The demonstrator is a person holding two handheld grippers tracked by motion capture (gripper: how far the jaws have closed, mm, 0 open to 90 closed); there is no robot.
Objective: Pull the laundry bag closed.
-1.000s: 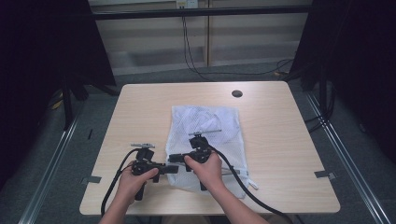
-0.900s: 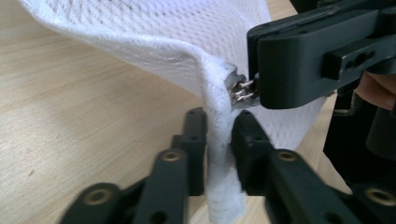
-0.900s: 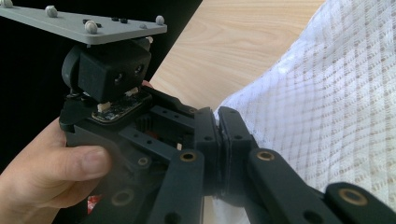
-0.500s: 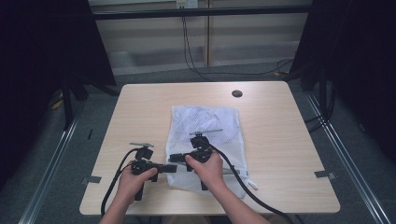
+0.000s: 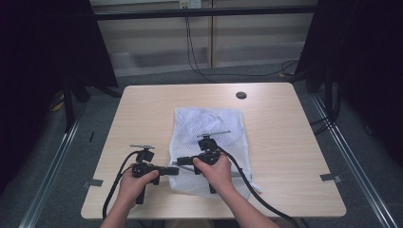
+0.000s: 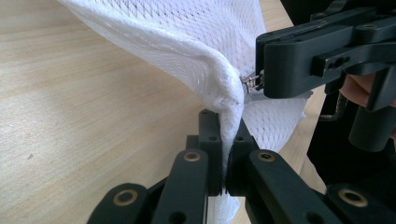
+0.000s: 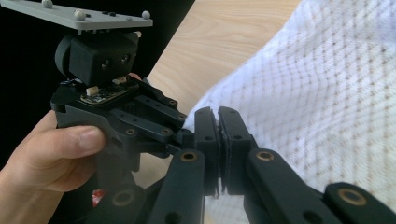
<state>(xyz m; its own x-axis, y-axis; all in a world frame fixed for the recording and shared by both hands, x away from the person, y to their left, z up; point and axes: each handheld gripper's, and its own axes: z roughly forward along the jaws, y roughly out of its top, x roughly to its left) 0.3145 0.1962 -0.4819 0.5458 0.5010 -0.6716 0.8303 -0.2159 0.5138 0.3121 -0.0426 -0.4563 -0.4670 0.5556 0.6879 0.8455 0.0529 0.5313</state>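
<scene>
A white mesh laundry bag [image 5: 209, 142] is spread on the wooden counter [image 5: 285, 142], near its front middle, with its near left corner raised off the surface. In the left gripper view, the left gripper [image 6: 225, 154] is seen clamped on a fold of the bag's seam, jaws pressed together with fabric between them. Just above it, the small metal zipper pull [image 6: 251, 82] is pinched at the jaw tips of the right gripper [image 6: 259, 79]. In the right gripper view, those jaws [image 7: 218, 140] are seen shut tight, the mesh lying beside them.

The step in hand is judged to be the running of the zipper, with one end anchored. For it to go well, the seam should be kept taut by the left gripper, held low and steady, while the pull is drawn away along the line of the teeth, not lifted across them. The small tab could slip if it is tugged at an angle, and loose mesh could be caught in the slider if slack is allowed.
</scene>
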